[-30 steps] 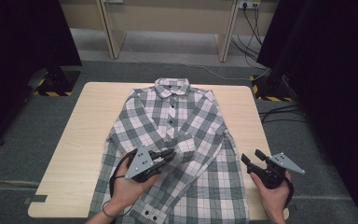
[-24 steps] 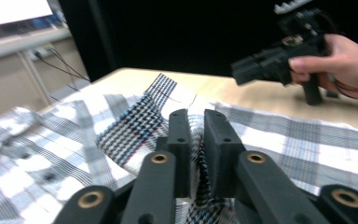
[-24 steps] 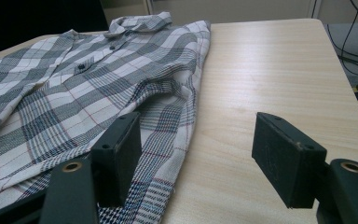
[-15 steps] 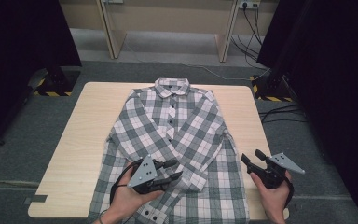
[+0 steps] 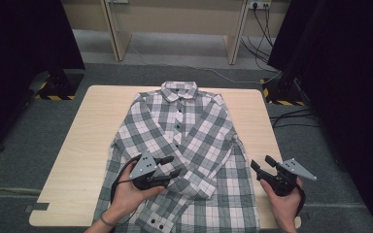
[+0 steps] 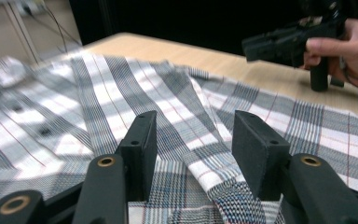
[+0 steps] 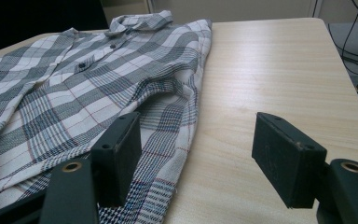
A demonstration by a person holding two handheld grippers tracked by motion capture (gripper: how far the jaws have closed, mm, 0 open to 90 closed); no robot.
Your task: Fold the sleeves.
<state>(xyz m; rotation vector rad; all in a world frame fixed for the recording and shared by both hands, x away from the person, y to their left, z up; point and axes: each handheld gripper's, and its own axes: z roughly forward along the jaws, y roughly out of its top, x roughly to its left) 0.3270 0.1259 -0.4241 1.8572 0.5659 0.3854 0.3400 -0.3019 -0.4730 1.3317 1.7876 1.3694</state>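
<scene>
The left tool [image 5: 171, 166] is held over the near part of the plaid shirt [image 5: 184, 131], its jaws just opened, the folded sleeve [image 6: 214, 154] below them ungripped. The right tool [image 5: 263, 167] is held open at the shirt's right edge. The shirt is spread toward the far worktop [image 5: 77, 131] edge.

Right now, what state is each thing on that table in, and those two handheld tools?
Plaid shirt: lying flat, buttoned, one sleeve folded across its front.
Left gripper: jaws have just been opening, apart over the folded sleeve, not pressing it.
Right gripper: jaws open, nothing between them, beside the shirt's edge.
</scene>
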